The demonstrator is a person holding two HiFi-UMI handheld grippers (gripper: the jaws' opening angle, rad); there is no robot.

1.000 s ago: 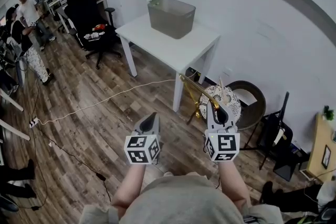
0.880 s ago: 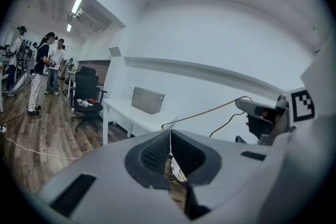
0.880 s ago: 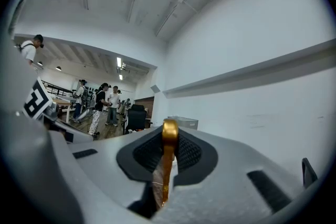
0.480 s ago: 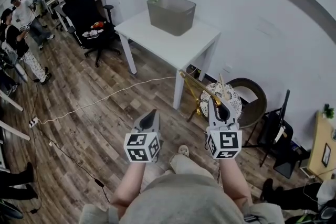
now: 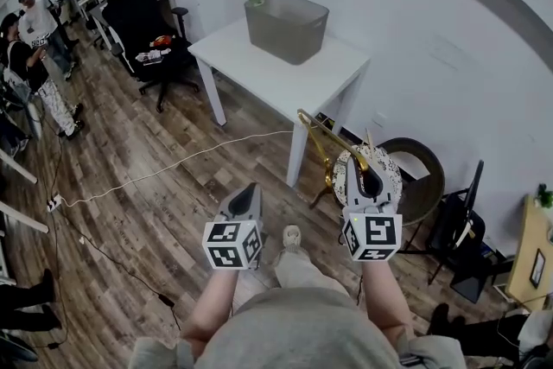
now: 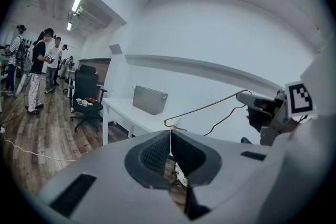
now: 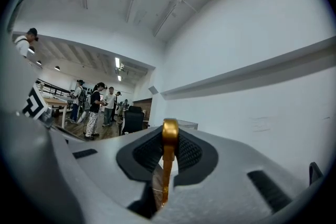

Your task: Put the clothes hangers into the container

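A grey container (image 5: 288, 27) stands at the far end of a white table (image 5: 285, 80) ahead of me. My right gripper (image 5: 370, 182) is shut on a gold wire clothes hanger (image 5: 327, 134), whose bar sticks out forward and left toward the table's leg. In the right gripper view the gold hanger (image 7: 169, 136) sits clamped between the pads of the right gripper (image 7: 169, 150). My left gripper (image 5: 247, 196) is held beside it, shut and empty. The left gripper view shows its jaws (image 6: 170, 140) together, with the hanger (image 6: 205, 108), the table (image 6: 123, 112) and the container (image 6: 149, 99) beyond.
A black office chair (image 5: 151, 34) stands left of the table. Several people (image 5: 39, 22) stand at the far left. A white cable (image 5: 173, 164) runs across the wood floor. A round patterned stool (image 5: 387, 173) and a dark tub chair (image 5: 419, 173) sit by the right wall.
Both grippers and the view have moved forward toward the table, the hanger going along. A shoe has stepped forward beneath the grippers.
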